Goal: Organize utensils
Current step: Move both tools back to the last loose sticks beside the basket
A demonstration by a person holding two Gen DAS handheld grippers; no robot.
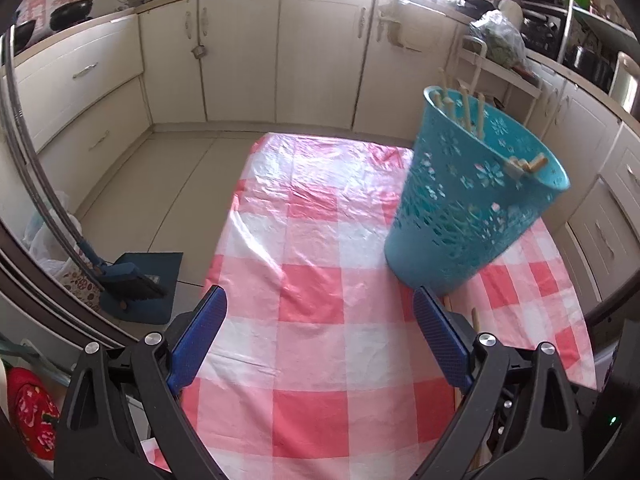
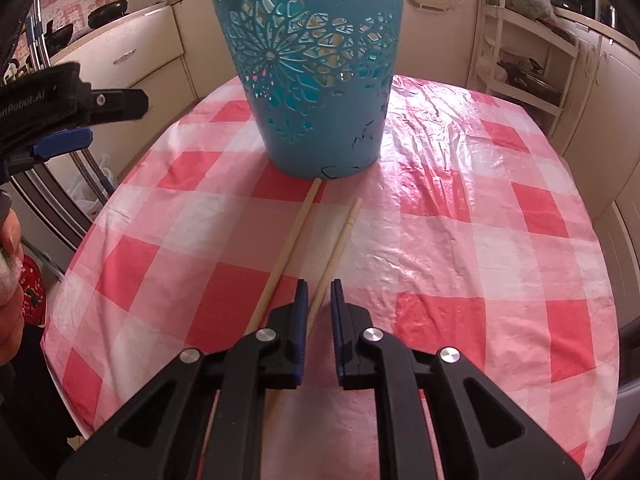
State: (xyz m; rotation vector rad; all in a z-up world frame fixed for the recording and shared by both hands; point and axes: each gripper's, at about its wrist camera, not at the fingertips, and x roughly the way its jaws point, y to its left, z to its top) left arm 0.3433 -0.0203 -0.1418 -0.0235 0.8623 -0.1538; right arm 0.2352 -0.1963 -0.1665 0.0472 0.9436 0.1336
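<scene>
Left wrist view: the left gripper (image 1: pixel 320 320) is hovering over the checked surface (image 1: pixel 312 240) with its jaws spread wide and nothing between them, apparently waiting aside while the other hand works. The blue basket (image 1: pixel 472 200) is standing on the far right part of the surface; it only looks tilted because of the lens. Several chopsticks (image 1: pixel 466 110) are sticking up inside it, leaning on the rim; I am counting about five ends, though the exact number is hard to tell. One basket is all there is. Just past the right jaw, the tips of two more sticks are showing on the surface near the basket's base.

Right wrist view: the right gripper (image 2: pixel 319 300) is sitting low over the surface (image 2: pixel 480 240), jaws narrow, with the right chopstick (image 2: pixel 340 240) running between them; whether they are already pinching it I cannot tell for sure, as a small gap is showing on each side. The left chopstick (image 2: pixel 288 248) is lying just beside it, its far tip almost touching the basket (image 2: pixel 312 60). So two loose chopsticks are remaining, both pointing toward the basket, probably ready for picking one at a time. The left gripper (image 2: pixel 76 120) is showing at the left edge, held clear.
</scene>
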